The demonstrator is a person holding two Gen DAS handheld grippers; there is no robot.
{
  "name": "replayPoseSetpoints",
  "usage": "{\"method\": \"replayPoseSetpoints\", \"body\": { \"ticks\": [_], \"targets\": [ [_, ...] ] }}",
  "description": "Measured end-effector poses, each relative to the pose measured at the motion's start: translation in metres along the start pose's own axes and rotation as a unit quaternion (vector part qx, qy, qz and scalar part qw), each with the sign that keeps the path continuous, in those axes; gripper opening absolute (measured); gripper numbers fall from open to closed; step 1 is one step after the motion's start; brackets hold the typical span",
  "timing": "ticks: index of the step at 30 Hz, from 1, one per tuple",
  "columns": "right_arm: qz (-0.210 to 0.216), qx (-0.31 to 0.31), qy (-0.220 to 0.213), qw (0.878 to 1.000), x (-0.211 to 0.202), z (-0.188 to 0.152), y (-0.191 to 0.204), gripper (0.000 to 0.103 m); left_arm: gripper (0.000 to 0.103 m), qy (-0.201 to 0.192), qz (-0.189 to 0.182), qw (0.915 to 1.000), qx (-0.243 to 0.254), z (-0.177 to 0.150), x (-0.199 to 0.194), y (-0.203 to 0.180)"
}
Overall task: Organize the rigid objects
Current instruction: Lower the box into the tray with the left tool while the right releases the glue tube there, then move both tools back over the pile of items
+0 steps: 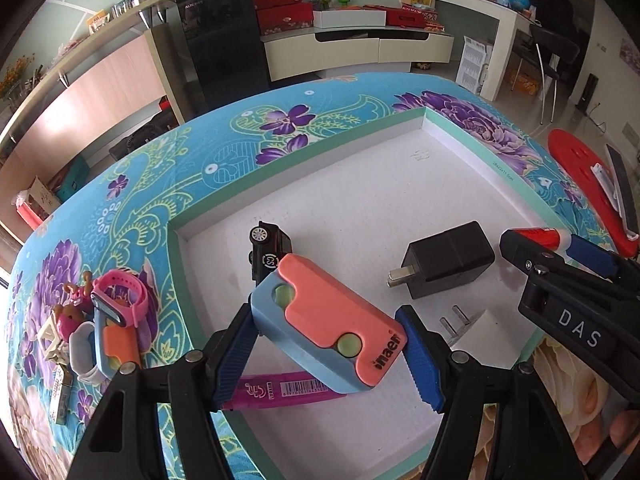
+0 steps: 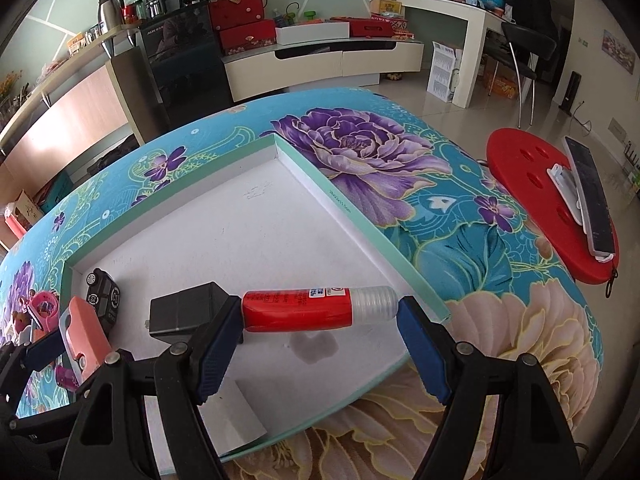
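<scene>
A shallow white tray with a mint rim (image 1: 304,176) (image 2: 360,216) lies on the flowered cloth. My left gripper (image 1: 324,344) is shut on a pink-and-blue block toy (image 1: 328,320) and holds it above the tray's near left part; the toy also shows in the right wrist view (image 2: 82,332). My right gripper (image 2: 316,320) is shut on a red glue tube (image 2: 304,308) with a clear cap, above the tray's near right; the tube tip shows in the left wrist view (image 1: 540,238). In the tray lie a black toy car (image 1: 268,248), a black charger (image 1: 448,264), a white charger (image 1: 484,328) and a magenta lighter (image 1: 276,392).
Left of the tray, on the cloth, lies a pile with a pink watch (image 1: 120,296), an orange-and-blue toy (image 1: 116,344) and small figures. A red stool (image 2: 548,208) with a remote control (image 2: 588,196) stands right of the table. Cabinets and shelves stand behind.
</scene>
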State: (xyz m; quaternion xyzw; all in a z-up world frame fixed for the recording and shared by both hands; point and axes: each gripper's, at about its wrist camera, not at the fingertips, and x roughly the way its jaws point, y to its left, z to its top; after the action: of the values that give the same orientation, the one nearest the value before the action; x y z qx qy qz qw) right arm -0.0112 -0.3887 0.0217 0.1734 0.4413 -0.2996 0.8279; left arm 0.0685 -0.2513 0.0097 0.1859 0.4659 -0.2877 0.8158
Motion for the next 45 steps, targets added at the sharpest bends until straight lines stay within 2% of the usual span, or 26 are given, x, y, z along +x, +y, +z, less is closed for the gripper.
{"method": "replayPoseSetpoints", "body": {
  "ticks": [10, 14, 18, 19, 21, 25, 27, 28, 29, 30, 34, 45],
  "targets": [
    [0.004, -0.007, 0.017, 1.0, 0.007, -0.002, 0.002, 0.079, 0.074, 0.008, 0.011, 0.9999, -0.005, -0.001, 0.002, 0.0],
    [0.012, -0.006, 0.015, 1.0, 0.005, -0.001, 0.001, 0.079, 0.081, 0.007, 0.017, 0.9998, -0.012, -0.001, 0.0, 0.004],
    [0.01, -0.009, 0.018, 1.0, 0.006, -0.001, 0.002, 0.08, 0.082, -0.001, 0.021, 0.9995, -0.022, -0.001, -0.005, 0.011],
    [0.01, -0.01, 0.017, 1.0, 0.005, -0.001, 0.002, 0.08, 0.083, -0.003, 0.022, 0.9994, -0.026, -0.001, -0.007, 0.014],
    [0.01, -0.011, 0.013, 1.0, 0.003, -0.001, 0.003, 0.08, 0.093, -0.008, 0.026, 0.999, -0.036, -0.002, -0.01, 0.02],
    [0.013, -0.012, 0.007, 1.0, 0.0, 0.0, 0.004, 0.081, 0.096, -0.02, 0.039, 0.9975, -0.056, -0.004, -0.017, 0.035],
    [0.014, -0.013, 0.005, 1.0, 0.0, 0.0, 0.006, 0.082, 0.103, -0.025, 0.049, 0.9962, -0.067, -0.005, -0.019, 0.044],
    [0.013, -0.014, 0.004, 1.0, 0.0, 0.0, 0.007, 0.086, 0.103, -0.029, 0.055, 0.9954, -0.073, -0.006, -0.021, 0.048],
    [0.01, -0.016, 0.003, 1.0, 0.0, 0.0, 0.008, 0.098, 0.103, -0.031, 0.061, 0.9945, -0.079, -0.007, -0.022, 0.053],
    [0.012, -0.017, 0.001, 1.0, -0.001, 0.0, 0.009, 0.103, 0.103, -0.031, 0.066, 0.9937, -0.085, -0.008, -0.022, 0.058],
    [0.031, -0.023, -0.006, 0.999, -0.005, 0.002, 0.018, 0.103, 0.103, -0.029, 0.076, 0.9904, -0.111, -0.014, -0.022, 0.075],
    [0.048, -0.058, -0.012, 0.997, -0.014, 0.001, 0.048, 0.103, 0.103, -0.037, 0.105, 0.9797, -0.166, -0.031, -0.034, 0.12]
  ]
}}
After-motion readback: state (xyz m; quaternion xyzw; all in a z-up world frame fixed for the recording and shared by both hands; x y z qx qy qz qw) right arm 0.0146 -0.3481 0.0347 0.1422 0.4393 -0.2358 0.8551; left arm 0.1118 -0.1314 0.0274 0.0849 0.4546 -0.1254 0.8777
